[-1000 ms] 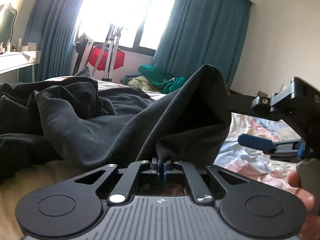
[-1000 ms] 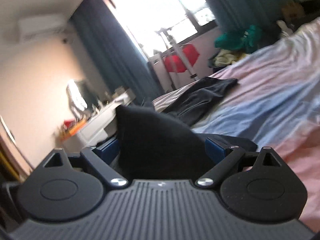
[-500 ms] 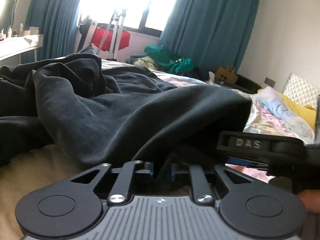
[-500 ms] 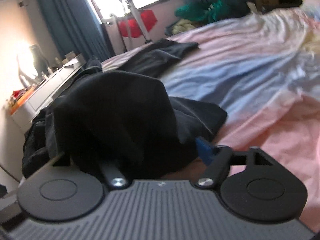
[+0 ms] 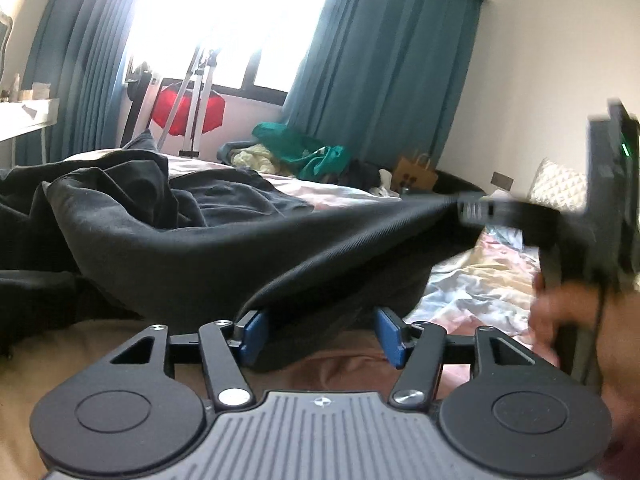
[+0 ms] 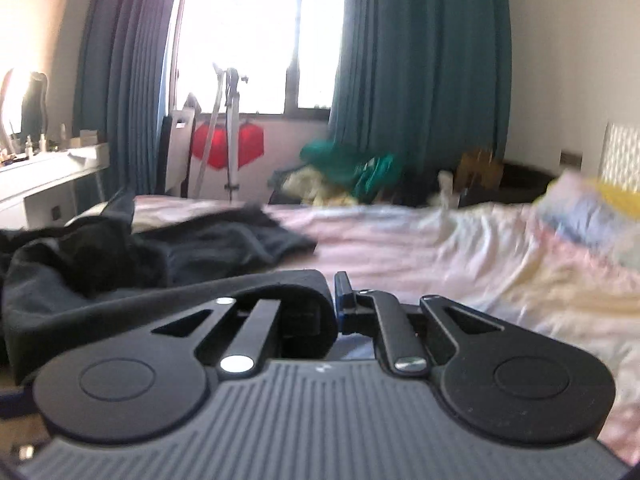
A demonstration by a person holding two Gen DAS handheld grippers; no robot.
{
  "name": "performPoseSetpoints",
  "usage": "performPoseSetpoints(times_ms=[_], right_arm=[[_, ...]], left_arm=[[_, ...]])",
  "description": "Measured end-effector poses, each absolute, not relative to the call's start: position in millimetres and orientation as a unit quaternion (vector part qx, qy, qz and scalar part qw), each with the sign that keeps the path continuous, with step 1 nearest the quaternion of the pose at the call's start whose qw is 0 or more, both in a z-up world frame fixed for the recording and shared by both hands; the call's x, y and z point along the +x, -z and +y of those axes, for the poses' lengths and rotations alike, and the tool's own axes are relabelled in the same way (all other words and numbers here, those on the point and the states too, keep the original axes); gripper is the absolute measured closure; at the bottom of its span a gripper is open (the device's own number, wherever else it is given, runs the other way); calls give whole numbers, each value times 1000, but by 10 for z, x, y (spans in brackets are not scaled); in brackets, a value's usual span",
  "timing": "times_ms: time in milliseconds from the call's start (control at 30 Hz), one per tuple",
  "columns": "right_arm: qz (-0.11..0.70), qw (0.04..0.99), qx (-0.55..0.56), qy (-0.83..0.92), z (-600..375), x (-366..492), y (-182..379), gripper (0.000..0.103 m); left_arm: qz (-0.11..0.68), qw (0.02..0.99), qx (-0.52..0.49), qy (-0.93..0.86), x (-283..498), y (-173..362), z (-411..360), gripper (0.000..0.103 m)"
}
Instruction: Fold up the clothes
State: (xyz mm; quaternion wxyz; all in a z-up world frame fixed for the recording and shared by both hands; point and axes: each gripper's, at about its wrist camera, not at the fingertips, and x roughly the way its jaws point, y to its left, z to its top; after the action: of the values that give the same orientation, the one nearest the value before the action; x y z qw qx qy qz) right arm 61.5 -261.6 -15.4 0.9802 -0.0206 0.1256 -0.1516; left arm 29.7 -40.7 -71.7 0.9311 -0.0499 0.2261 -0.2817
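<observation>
A black garment point(image 5: 224, 248) lies crumpled on the bed, its near edge stretched taut toward the right. My left gripper point(image 5: 322, 334) is open, its blue pads either side of the hem, which drapes between them. My right gripper point(image 6: 334, 304) is shut on the garment's edge point(image 6: 256, 288), which wraps over its left finger. In the left wrist view the right gripper point(image 5: 500, 210) holds the cloth's far end up at the right, blurred, with the person's hand point(image 5: 576, 320) below it.
The bed point(image 6: 440, 248) has a pink and blue patterned sheet. More dark clothes point(image 6: 224, 236) lie farther back. A green clothes pile point(image 5: 304, 152), a tripod with a red item point(image 5: 188, 112), teal curtains and a white desk point(image 6: 44, 176) stand behind.
My left gripper has opened and let go of the hem. My right gripper has pulled its edge to the right, stretching the cloth flat and low.
</observation>
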Motion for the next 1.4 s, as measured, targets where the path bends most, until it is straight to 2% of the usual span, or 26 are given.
performPoseSetpoints(times_ms=[200,267,400,500,567,600,667,700,733,833,967,1000,1067,1100,1133,1400], right_arm=[[-36,959,-224,168,-2328,661,-32,92],[-25,956,-230,179,-2348,814,57,92],[120,973,-90,173,-2799,1254,365,92],[228,958,102,144,-3328,1427,638,91],[255,933,217,133,-3599,1405,749,89],[258,923,254,130,-3668,1366,780,85],[254,907,311,127,-3749,1269,821,65],[257,900,329,127,-3752,1207,848,40],[263,894,340,126,-3716,1146,873,23],[278,883,366,96,-3534,983,919,22],[312,881,352,50,-3238,965,1006,23],[321,884,338,46,-3169,1001,1047,27],[332,890,308,46,-3084,1097,1118,52],[337,895,288,51,-3051,1141,1129,86],[342,901,260,60,-3032,1202,1123,93],[297,946,-48,119,-3035,1461,291,97]], left_arm=[[254,931,-69,254,419,813,-363,43],[263,930,-76,244,463,847,-347,43],[283,930,-84,219,594,929,-307,44],[298,930,-80,199,691,999,-314,45],[303,932,-72,187,729,1036,-333,45],[305,932,-68,183,743,1054,-343,45],[307,933,-63,177,760,1081,-353,45],[308,934,-62,173,776,1090,-343,45],[309,934,-62,169,786,1089,-339,45],[306,936,-70,159,801,1052,-313,45],[289,943,-81,146,742,995,-249,45],[284,944,-84,143,734,982,-230,45],[281,945,-94,140,748,966,-184,45],[279,945,-100,139,756,959,-160,45],[278,945,-105,138,765,952,-137,45],[266,944,-147,127,832,895,53,46]])
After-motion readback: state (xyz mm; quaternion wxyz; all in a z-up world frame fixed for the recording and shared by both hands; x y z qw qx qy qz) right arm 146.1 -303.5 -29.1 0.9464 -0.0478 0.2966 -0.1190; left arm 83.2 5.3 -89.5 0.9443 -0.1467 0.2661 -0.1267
